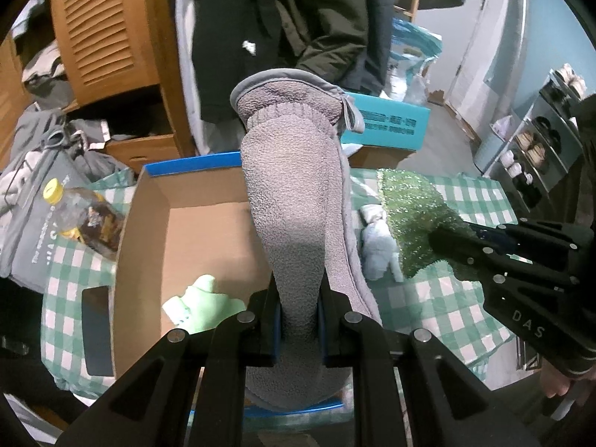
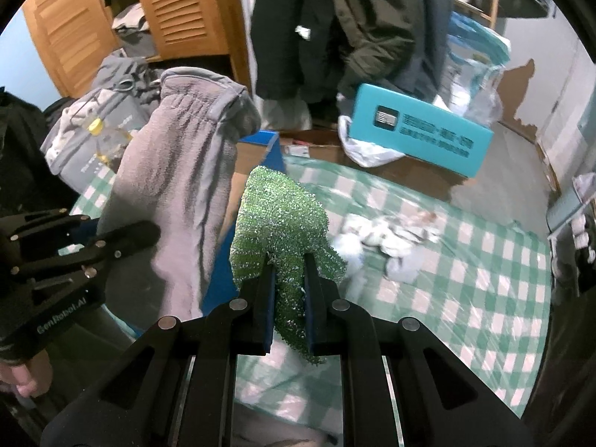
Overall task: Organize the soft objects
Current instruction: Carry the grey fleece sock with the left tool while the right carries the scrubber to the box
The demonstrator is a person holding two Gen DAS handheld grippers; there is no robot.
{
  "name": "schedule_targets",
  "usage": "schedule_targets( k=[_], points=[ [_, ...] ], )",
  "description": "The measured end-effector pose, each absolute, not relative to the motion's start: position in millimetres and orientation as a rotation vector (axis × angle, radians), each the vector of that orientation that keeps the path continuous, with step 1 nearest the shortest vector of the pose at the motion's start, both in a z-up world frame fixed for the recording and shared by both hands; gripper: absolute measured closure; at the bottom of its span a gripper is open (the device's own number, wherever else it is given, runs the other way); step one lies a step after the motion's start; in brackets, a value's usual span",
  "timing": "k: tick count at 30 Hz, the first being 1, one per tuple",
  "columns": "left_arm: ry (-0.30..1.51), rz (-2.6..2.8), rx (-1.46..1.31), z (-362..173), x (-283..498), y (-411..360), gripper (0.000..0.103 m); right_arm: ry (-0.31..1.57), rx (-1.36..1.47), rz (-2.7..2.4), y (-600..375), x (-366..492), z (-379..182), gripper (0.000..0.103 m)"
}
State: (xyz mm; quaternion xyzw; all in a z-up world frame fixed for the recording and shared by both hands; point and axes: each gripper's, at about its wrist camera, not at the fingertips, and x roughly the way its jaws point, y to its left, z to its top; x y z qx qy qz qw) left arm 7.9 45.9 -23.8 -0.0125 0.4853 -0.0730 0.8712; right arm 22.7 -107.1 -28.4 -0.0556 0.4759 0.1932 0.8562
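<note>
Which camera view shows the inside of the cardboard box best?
The left wrist view: it looks down into the cardboard box, showing its floor and a light green cloth inside. In the right wrist view, the grey fleece item hides almost all of it; only a corner with blue edging shows.

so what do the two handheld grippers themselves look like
Both are matte black with angular linkage arms and round silver pivot pins. The left gripper and right gripper have blue pads lining their fingers. From the opposite cameras, white lettering shows: "GenRobot.AI" on the left one, "DAS" on the right. No cables are visible.
</note>
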Motion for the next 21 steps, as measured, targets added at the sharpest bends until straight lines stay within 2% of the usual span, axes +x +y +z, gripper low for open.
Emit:
schedule_targets(
  k=[21],
  points=[
    [1.051, -0.013, -0.08, -53.9, 7.2, 126.4, 0.089, 1.022, -0.187, 0.516, -8.7, 36.3, -33.7, 0.091]
  ],
)
